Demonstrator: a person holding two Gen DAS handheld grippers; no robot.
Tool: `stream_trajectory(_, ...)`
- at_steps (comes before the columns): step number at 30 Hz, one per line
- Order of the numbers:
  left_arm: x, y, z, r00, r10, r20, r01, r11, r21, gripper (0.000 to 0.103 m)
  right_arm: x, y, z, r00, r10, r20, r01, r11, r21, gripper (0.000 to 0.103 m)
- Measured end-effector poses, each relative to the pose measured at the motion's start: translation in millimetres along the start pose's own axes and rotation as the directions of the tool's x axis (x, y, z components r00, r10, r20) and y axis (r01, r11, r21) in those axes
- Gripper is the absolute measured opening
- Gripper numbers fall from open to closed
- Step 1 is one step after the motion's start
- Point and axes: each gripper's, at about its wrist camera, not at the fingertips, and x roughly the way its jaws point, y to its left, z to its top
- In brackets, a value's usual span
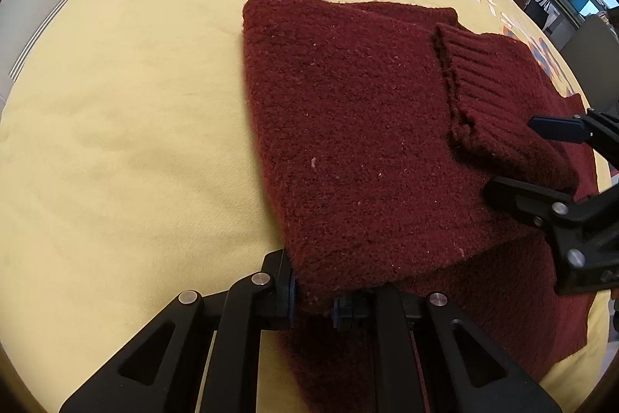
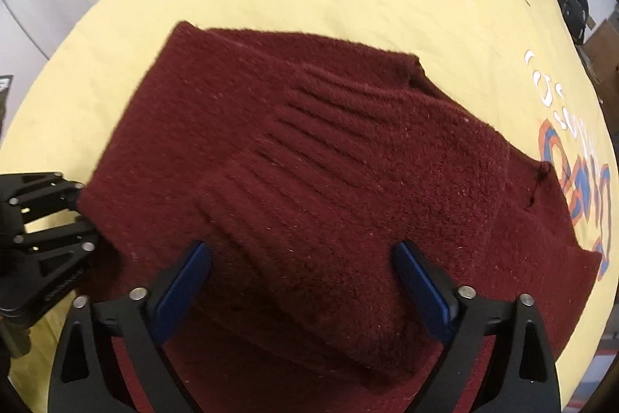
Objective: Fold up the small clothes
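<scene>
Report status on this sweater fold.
Left gripper shut on maroon sweater corner. Right gripper open, straddling the ribbed cuff. Sweater partly folded on yellow sheet. Nothing in the way.

Both tools are built the same way. The left gripper (image 1: 313, 300) is matte black plastic, its two fingers made of flat linked bars with long triangular cut-outs near the base. Round silver screw heads mark each joint. Small dark blue pads (image 1: 291, 299) line the inner faces of the tips. The right gripper (image 2: 301, 281) has the same black bars, triangular openings and silver screws, and its blue pads (image 2: 423, 291) show as long, finely textured strips along the inside of each finger. No hand or sleeve shows.
</scene>
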Motion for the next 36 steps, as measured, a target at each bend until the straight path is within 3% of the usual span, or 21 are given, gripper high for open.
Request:
stream_trajectory(2, 0, 0, -1, 1.0, 0.003, -0.002, -0.003, 1.0, 0.002, 0.011, 4, -1, 0, 0.999, -0.044, -0.004, 0.044, 0.999, -0.02, 0.067)
stream_trajectory(4, 0, -2, -2, 1.0, 0.005, -0.005, -0.005, 1.0, 0.002, 0.011, 1, -6, -1, 0.997, -0.081, -0.003, 0.081, 0.997, -0.014, 0.018)
stream_trajectory(9, -1, 1, -1, 1.0, 0.007, -0.009, -0.007, 1.0, 0.001, 0.011, -28, -43, -11, 0.997, -0.014, 0.073, 0.007, 0.995, 0.099, 0.016)
stream_trajectory(14, 1, -3, 3, 1.0, 0.02, -0.009, -0.02, 1.0, 0.0, 0.011, -55, -94, -33, 0.992, 0.014, 0.122, -0.044, 0.969, 0.243, 0.016)
stream_trajectory(21, 0, -4, 4, 0.999, 0.039, -0.016, -0.038, 0.999, 0.009, 0.011, -63, -151, -65, 0.991, 0.044, 0.13, -0.092, 0.916, 0.391, 0.016)
stream_trajectory(26, 1, -6, 4, 0.999, 0.046, -0.021, -0.046, 0.999, 0.01, 0.011, -55, -168, -90, 0.989, 0.085, 0.118, -0.13, 0.88, 0.457, 0.017)
stream_trajectory(32, 2, -12, 5, 0.998, 0.054, -0.025, -0.054, 0.998, 0.017, 0.011, -41, -184, -115, 0.998, 0.035, 0.048, -0.055, 0.854, 0.517, 0.03)
stream_trajectory(36, 4, -15, 4, 0.998, 0.059, -0.021, -0.059, 0.998, 0.017, 0.011, -41, -202, -140, 0.998, 0.054, 0.038, -0.066, 0.82, 0.568, 0.056)
